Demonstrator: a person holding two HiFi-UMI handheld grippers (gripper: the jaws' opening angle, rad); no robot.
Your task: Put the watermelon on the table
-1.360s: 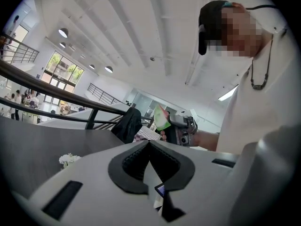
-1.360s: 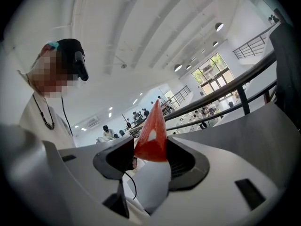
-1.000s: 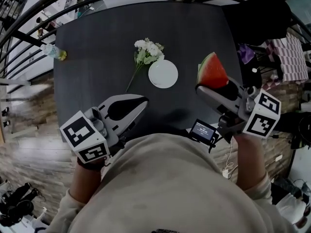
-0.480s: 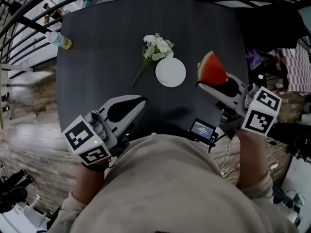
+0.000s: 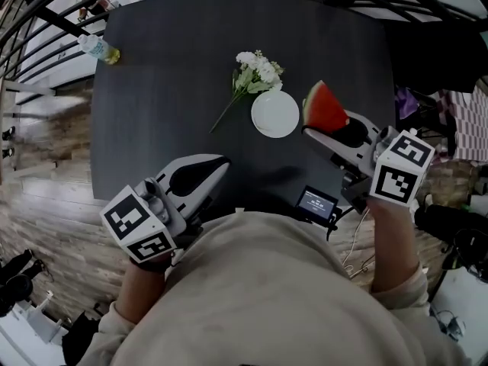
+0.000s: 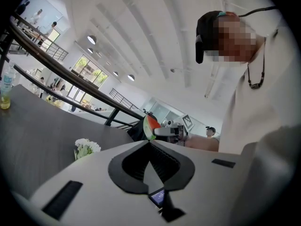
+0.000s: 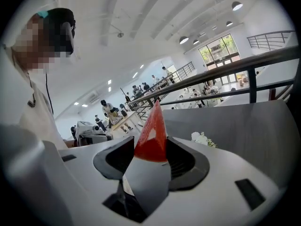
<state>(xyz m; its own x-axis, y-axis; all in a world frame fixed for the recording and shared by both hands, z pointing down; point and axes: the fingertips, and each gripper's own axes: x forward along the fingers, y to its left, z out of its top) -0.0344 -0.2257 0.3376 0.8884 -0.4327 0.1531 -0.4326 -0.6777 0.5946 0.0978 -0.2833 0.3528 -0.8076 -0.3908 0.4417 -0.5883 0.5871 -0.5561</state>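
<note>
Right gripper (image 5: 314, 134) clamps the watermelon slice (image 5: 325, 109) between its fingers, tip projecting past them, over the table (image 5: 175, 90) beside the plate (image 5: 275, 113), evidently for set-down; left gripper (image 5: 221, 161) closed on nothing.

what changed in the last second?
The right gripper, still shut on the watermelon slice, has carried it left, closer to the white plate. The left gripper stays shut and empty; plate, flowers and bottle haven't moved.
</note>
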